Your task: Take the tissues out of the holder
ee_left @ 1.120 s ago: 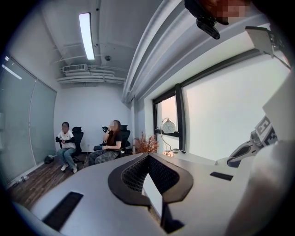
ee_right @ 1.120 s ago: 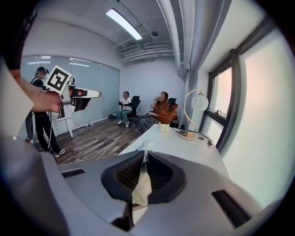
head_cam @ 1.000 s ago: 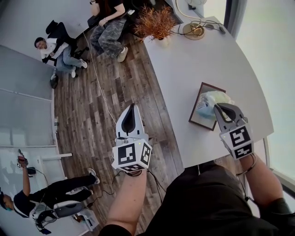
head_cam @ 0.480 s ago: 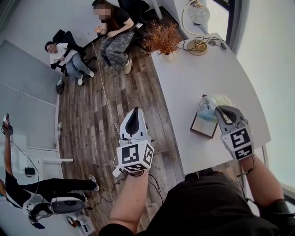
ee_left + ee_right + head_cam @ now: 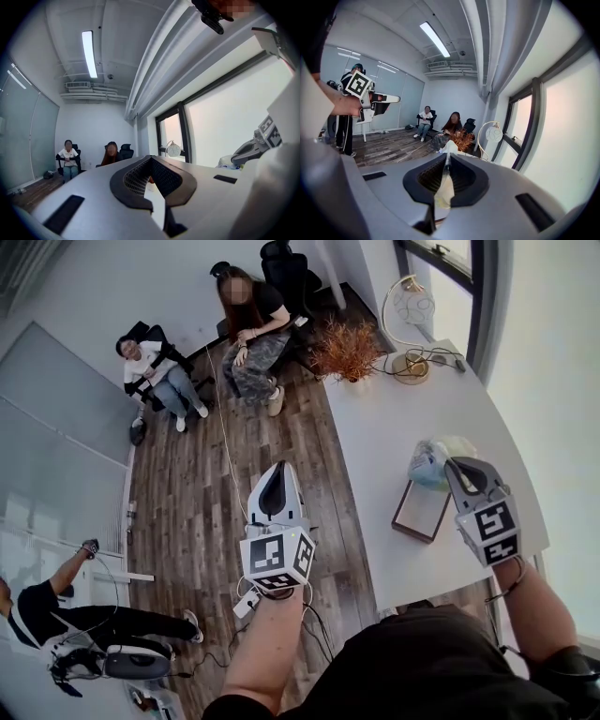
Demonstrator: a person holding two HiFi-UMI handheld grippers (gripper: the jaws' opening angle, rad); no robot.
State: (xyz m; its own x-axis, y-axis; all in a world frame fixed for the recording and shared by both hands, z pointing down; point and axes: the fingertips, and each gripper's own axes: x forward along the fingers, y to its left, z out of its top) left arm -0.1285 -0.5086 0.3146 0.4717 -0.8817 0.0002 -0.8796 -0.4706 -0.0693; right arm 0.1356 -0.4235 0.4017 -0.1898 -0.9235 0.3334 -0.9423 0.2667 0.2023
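Now the right gripper (image 5: 454,465) is clamping its jaws on the tissues (image 5: 428,462) — the bundle is hanging over the holder (image 5: 422,513) on the white table (image 5: 375,437). The left gripper (image 5: 278,470) is hovering over the wood floor (image 5: 187,484) beside the table — jaws together, nothing between.

Tissues (image 5: 427,465), centre right of head view: right part hidden behind right gripper (image 5: 452,467). In right gripper view, only 1 thin strip shows between the closed jaws. Person (image 5: 42,613), lower left: cut off by frame edge. Table (image 5: 384,446): near edge hidden by wearer's torso.
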